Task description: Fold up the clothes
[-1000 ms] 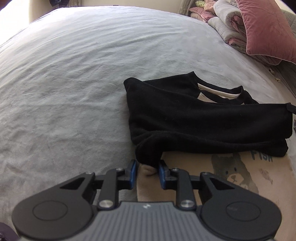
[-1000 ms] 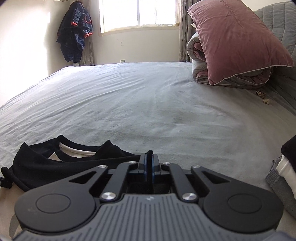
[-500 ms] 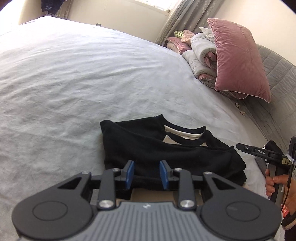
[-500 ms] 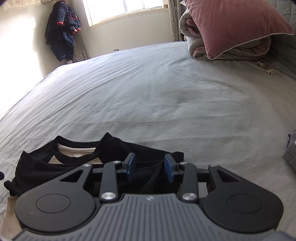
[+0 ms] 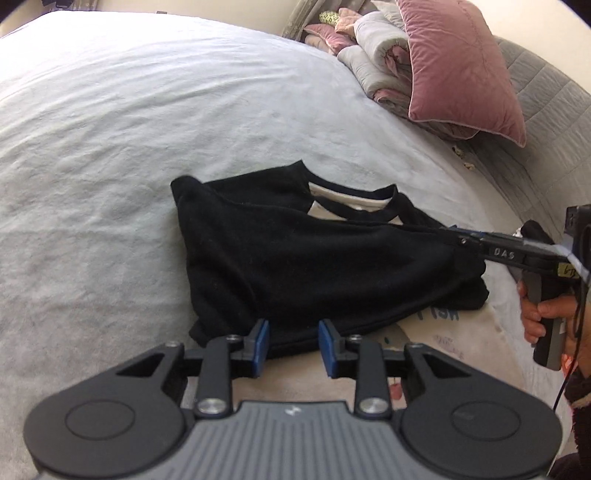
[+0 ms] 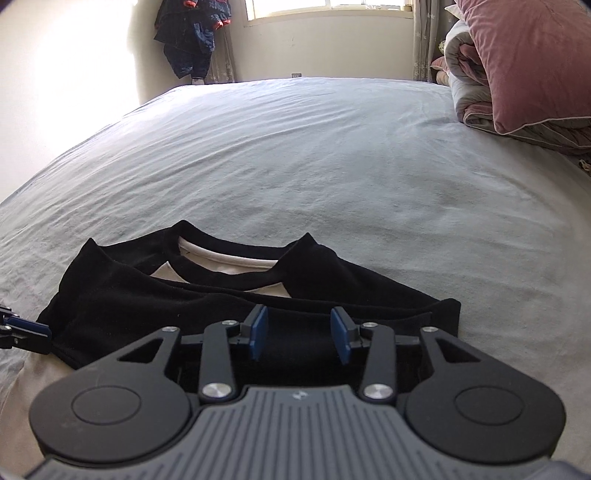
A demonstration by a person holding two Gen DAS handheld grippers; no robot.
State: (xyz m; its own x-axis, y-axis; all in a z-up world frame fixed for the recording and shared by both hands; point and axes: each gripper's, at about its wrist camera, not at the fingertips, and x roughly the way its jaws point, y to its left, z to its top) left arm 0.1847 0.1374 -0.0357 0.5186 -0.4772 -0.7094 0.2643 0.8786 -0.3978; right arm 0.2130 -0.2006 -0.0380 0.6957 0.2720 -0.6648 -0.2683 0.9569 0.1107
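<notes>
A: Black knit, cream body: the shirt (image 5: 317,258) lies on the grey sheet (image 5: 110,147), partly folded, black layer laid across the top, neckline showing cream at 12 o'clock of the pile. Cream front with a print sticks out at 5 o'clock in the left view.

B: Left gripper (image 5: 291,345)?

A: Jaws parted a modest way, blue pads clear on both sides. Hem of the black fold sits just past the tips, at 12 o'clock from them. Nothing pinched, cloth not pressed by either pad.

B: Right gripper (image 6: 300,338)?

A: Jaws have just been opening. Now apart a moderate way, black cloth seen through the gap but the pads do not press it. Holding nothing. In the left view it comes in from 3 o'clock, tips at the shirt's right edge; whether they touch, can't tell. A hand (image 5: 543,317) grips its handle.

B: Shirt in the right view?

A: The shirt (image 6: 221,295) fills 9 to 12 o'clock ahead of the tips. The left gripper's blue tip peeks in at 9 o'clock, at the shirt's edge.

B: Other stuff?

A: Pink pillow (image 5: 458,62) on rolled bedding (image 5: 373,48) at 1 o'clock, well apart from the shirt. Dark jacket (image 6: 192,33) hanging on the wall at 11 o'clock in the right view, window (image 6: 325,7) beside it.
</notes>
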